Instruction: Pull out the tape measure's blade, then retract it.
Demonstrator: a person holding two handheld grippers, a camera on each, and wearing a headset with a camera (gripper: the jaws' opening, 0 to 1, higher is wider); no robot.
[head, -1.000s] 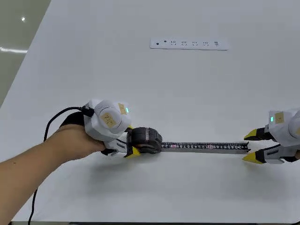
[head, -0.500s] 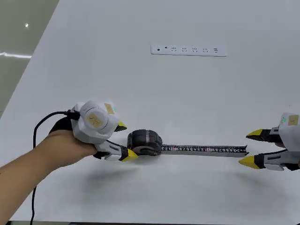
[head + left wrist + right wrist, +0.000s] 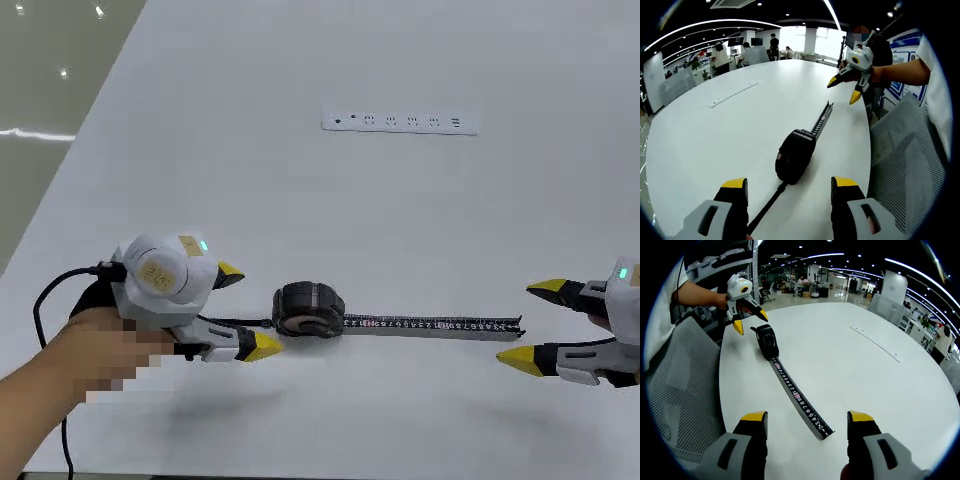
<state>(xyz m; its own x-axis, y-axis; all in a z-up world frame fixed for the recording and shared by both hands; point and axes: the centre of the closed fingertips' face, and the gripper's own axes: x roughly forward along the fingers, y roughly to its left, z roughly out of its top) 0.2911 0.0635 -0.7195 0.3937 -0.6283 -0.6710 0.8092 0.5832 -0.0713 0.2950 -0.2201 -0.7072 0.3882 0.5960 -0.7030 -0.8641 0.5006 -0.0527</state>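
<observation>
We judge the task about half done. The tape measure [image 3: 308,309] lies on the white table [image 3: 400,200] with its blade [image 3: 430,325] drawn out in a straight, flat line toward the right gripper [image 3: 530,322] - so the pull-out looks complete, and the retraction has not yet happened.

Neither of the 2 grippers has hold of anything. The left gripper [image 3: 248,310] sits just beside the case with its jaws spread wide and empty, pointing at the case without touching it. The right gripper is also wide open and empty, its yellow tips either side of the line of the blade, just beyond the blade's end; in the right gripper view that end lies on the table between the jaws, clear of both.

A thin black strap [image 3: 767,207] trails from the case back toward the left gripper. A white power strip [image 3: 398,122] lies well apart, farther up the table.

Since the blade stays out unheld, we guess its lock is engaged - what remains is to steady the case and let the blade run home.
</observation>
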